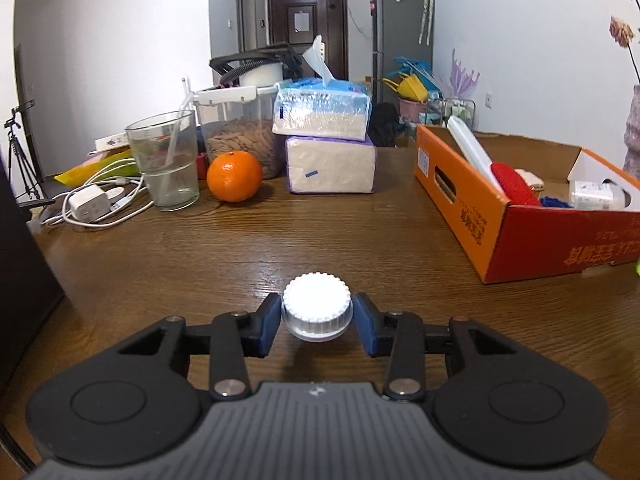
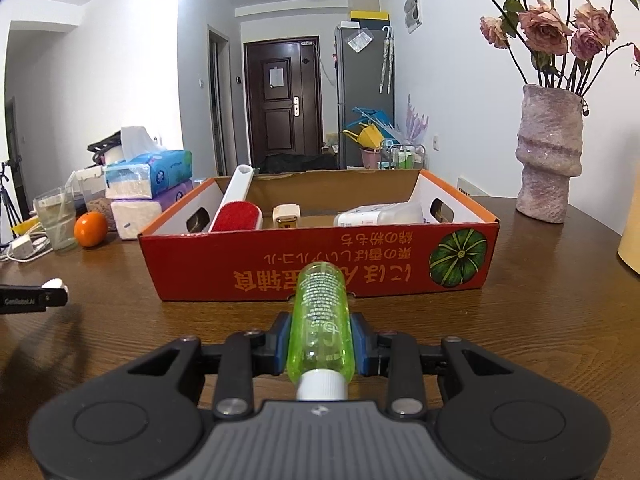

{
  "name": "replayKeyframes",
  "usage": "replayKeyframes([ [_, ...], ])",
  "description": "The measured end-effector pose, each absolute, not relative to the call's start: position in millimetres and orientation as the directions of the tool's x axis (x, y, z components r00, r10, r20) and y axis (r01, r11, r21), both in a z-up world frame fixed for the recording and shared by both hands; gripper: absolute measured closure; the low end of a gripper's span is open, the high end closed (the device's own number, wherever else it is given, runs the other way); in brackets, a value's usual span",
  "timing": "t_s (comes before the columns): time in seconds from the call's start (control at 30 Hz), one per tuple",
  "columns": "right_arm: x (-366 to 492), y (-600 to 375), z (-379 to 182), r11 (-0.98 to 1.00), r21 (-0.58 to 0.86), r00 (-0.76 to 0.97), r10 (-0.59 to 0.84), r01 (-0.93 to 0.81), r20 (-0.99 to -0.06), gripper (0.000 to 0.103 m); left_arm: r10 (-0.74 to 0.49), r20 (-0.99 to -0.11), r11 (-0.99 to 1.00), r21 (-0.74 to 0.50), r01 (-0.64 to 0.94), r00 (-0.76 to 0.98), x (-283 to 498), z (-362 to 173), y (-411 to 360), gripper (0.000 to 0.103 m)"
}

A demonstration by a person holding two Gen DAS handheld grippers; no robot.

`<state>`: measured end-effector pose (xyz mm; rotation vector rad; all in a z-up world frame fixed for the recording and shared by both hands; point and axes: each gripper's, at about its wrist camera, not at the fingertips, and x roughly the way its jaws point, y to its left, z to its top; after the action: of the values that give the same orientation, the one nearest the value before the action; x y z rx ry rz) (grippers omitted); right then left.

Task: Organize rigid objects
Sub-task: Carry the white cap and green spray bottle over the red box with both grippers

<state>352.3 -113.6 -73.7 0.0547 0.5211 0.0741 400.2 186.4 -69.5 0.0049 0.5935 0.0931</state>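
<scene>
Two grippers, two catches. In the left wrist view, the left gripper (image 1: 317, 316) sits low at centre, its jaws clamped on a white ribbed cap (image 1: 317, 304) atop a small clear jar, held over the wooden worktop (image 1: 280, 240). Off to the right of that frame lies the orange cardboard box (image 1: 452, 184), a red brush (image 1: 512, 184) leaning inside it. Upper left, an orange (image 1: 234, 176) sits just beside a glass (image 1: 168, 160), with tissue packs (image 1: 328, 144) stacked nearby.

Over to the right wrist view: the right gripper (image 2: 319, 346) has its jaws pressed tight on a green translucent bottle (image 2: 320, 320), white neck towards the camera, base pointing at the box's red front wall. At centre, the box holds the brush, a small cream item and a white bottle lying down. A vase of roses (image 2: 550, 152) stands at right.
</scene>
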Motion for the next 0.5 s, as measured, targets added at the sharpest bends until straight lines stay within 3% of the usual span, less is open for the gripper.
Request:
replayKeyframes([
  [0.5, 341, -125, -57, 0.985, 0.128, 0.88, 0.163, -0.117, -0.446, 0.073, 0.028, -0.516, 0.996, -0.057, -0.068, 0.856, 353, -49, 131, 0.062],
])
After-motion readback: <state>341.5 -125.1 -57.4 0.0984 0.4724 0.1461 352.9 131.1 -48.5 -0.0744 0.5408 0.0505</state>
